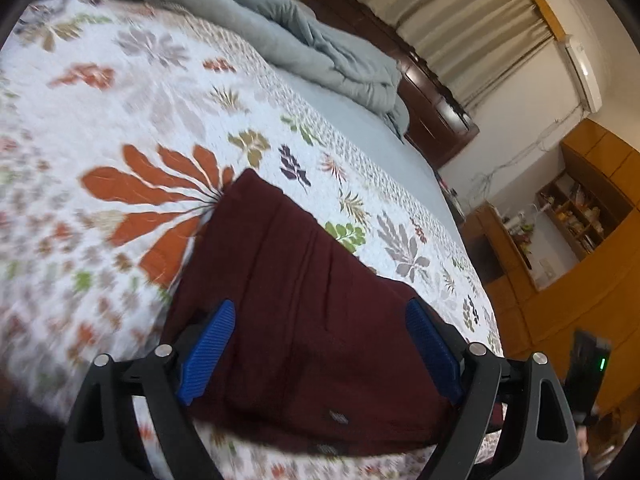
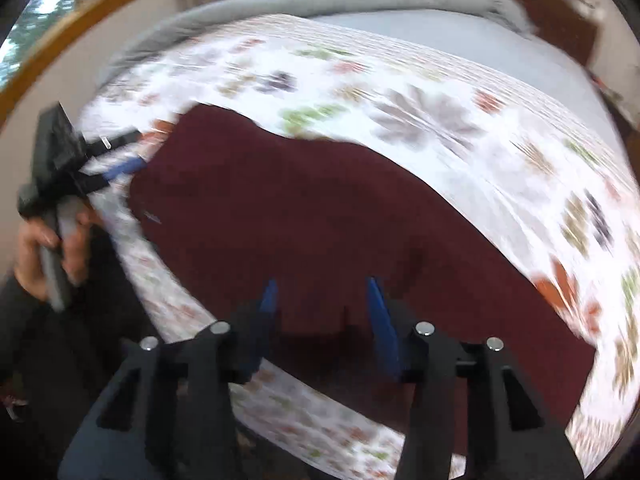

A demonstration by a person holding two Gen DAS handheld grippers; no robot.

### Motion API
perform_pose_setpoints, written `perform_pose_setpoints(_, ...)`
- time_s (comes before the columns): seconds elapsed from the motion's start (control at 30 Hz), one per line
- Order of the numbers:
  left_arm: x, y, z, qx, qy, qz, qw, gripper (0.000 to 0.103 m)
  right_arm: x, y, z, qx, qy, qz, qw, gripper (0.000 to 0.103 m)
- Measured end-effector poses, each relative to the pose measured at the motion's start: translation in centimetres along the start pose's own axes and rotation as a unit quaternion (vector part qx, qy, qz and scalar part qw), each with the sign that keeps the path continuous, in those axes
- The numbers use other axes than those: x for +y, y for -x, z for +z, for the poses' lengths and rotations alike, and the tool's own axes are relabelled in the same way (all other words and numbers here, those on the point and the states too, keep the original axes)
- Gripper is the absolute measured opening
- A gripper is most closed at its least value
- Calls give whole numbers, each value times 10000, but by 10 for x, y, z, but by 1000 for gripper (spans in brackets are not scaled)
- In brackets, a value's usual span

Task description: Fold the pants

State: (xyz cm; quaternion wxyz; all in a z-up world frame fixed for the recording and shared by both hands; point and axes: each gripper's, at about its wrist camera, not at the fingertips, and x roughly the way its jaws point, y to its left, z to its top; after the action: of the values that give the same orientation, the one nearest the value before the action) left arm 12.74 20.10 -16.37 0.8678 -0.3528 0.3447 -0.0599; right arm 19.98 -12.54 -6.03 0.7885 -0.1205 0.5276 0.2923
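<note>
Dark maroon pants (image 1: 304,312) lie folded in a flat bundle on the floral quilt (image 1: 120,128). My left gripper (image 1: 320,320) is open, its blue fingers (image 1: 208,344) spread over the near part of the pants. In the right wrist view the pants (image 2: 320,216) stretch across the quilt (image 2: 440,92). My right gripper (image 2: 322,300) is open over their near edge, holding nothing. The left gripper (image 2: 124,156) shows at the left end of the pants, held by a hand (image 2: 44,248).
A rumpled grey-blue duvet (image 1: 320,48) is piled at the far end of the bed, against a dark wooden headboard (image 1: 432,92). Wooden cabinets and shelves (image 1: 580,220) stand to the right. The right gripper's body (image 1: 588,376) shows at the right edge.
</note>
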Motion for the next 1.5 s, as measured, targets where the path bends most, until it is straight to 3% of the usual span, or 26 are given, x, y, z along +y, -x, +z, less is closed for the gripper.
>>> perform_pose_setpoints(0.1, -11, 23, -16, 54, 420, 640, 9971, 88, 20, -9, 42, 219, 315, 744, 9965, 63)
perform_pose_setpoints(0.2, -14, 33, -32, 177, 796, 618, 9948, 88, 37, -28, 88, 511, 711, 1210, 9888, 67)
perform_pose_setpoints(0.3, -7, 27, -43, 367, 1045, 1036, 9884, 88, 55, -56, 139, 888, 1012, 1530, 9790, 75)
perform_pose_setpoints(0.37, 4, 18, -47, 558, 1322, 1211, 9822, 88, 64, -71, 161, 1045, 1131, 1606, 9749, 76)
perform_pose_setpoints(0.47, 3, 11, -45, 571, 1222, 1329, 9819, 88, 83, -102, 204, 1276, 1357, 1709, 9675, 79)
perform_pose_setpoints(0.6, 18, -1, -46, 807, 1578, 1390, 9743, 88, 103, -141, 233, 1612, 1663, 1733, 9572, 80)
perform_pose_setpoints(0.7, 34, -9, -49, 964, 1888, 1465, 9662, 88, 118, -169, 246, 1894, 1954, 1677, 9475, 80)
perform_pose_setpoints(0.87, 38, -13, -44, 993, 1861, 1469, 9664, 88, 131, -206, 259, 2283, 2361, 1609, 9307, 81)
perform_pose_setpoints(1.23, 46, -28, -18, 1007, 2136, 1374, 9619, 89, 125, -232, 276, 2608, 2431, 1680, 9190, 82)
perform_pose_setpoints(1.37, 57, -29, -16, 914, 2562, 945, 9576, 89, 125, -233, 275, 2713, 2514, 1677, 9138, 82)
perform_pose_setpoints(1.5, 77, -23, -15, 748, 3294, 418, 9403, 89, 124, -232, 277, 2756, 2533, 1707, 9114, 83)
